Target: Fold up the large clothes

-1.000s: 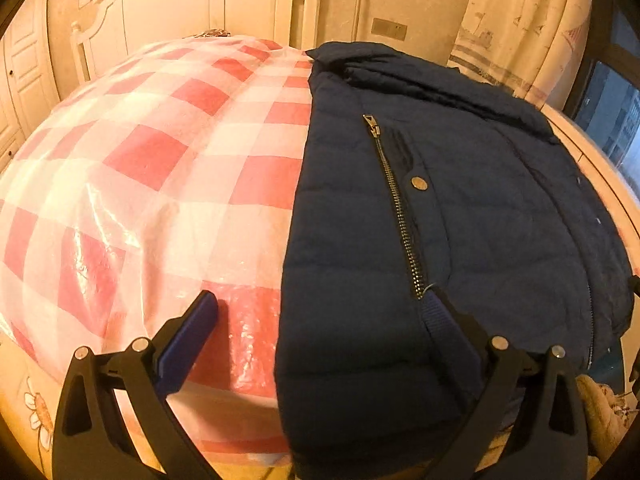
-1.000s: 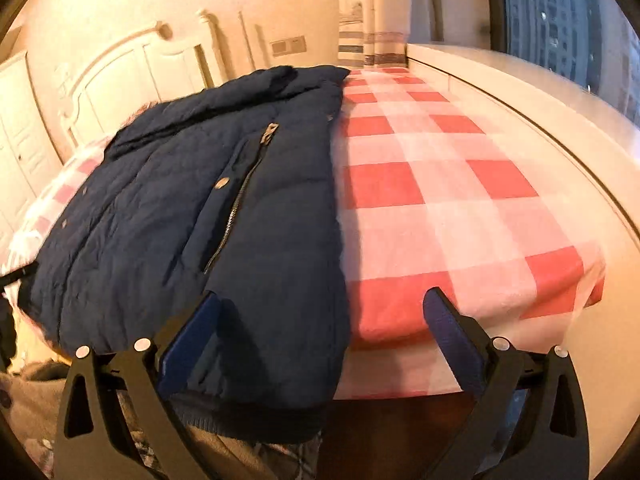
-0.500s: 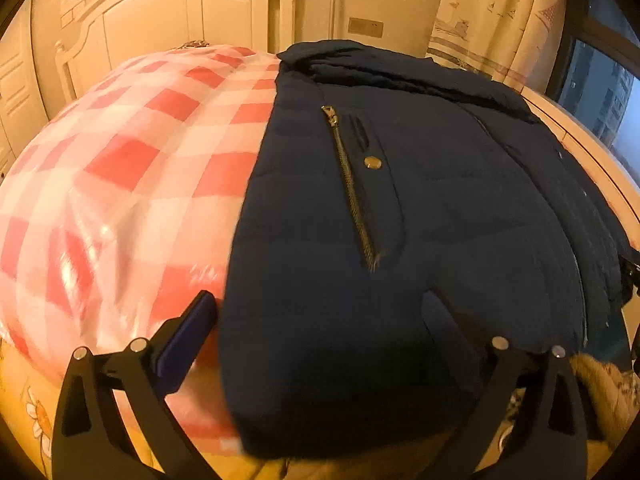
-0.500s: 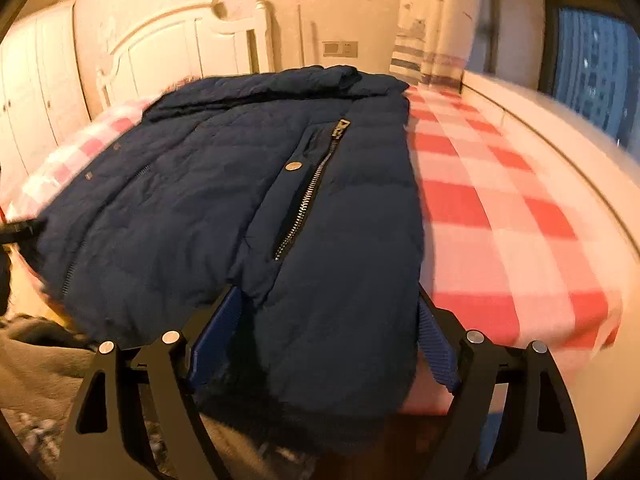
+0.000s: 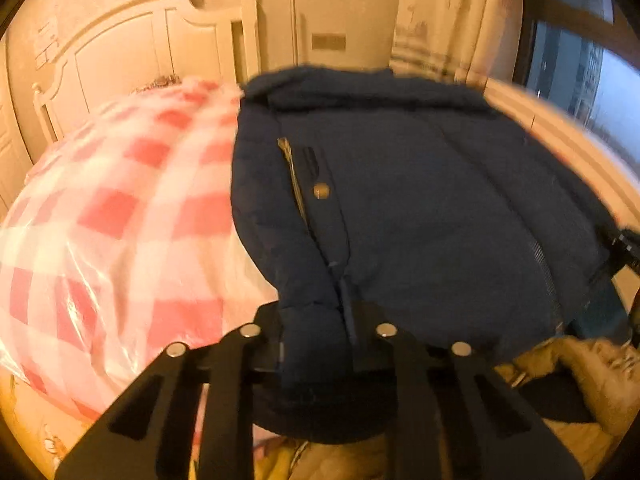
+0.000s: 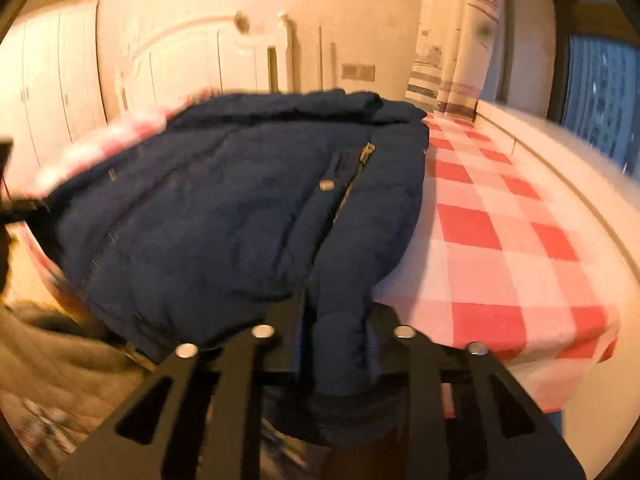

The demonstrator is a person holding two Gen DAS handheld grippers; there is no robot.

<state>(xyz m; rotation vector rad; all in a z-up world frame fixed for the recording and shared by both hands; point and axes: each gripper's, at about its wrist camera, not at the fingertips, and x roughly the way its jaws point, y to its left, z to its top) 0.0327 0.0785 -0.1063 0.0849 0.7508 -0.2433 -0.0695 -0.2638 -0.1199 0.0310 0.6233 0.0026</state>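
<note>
Both grippers' fingers have just closed, left gripper (image 5: 316,344) and right gripper (image 6: 334,350) pinching the jacket (image 5: 420,208) hem; the puffy, slick fabric could slip free when lifted.

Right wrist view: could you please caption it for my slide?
Right claw shut on the hem of a navy padded jacket lying on a red-checked bedcover.

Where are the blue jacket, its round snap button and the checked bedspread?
blue jacket (image 5: 420,216), left wrist view, quilted front panel.
snap button (image 6: 327,185), right wrist view, its metal face.
checked bedspread (image 6: 468,226), right wrist view, a red square.
</note>
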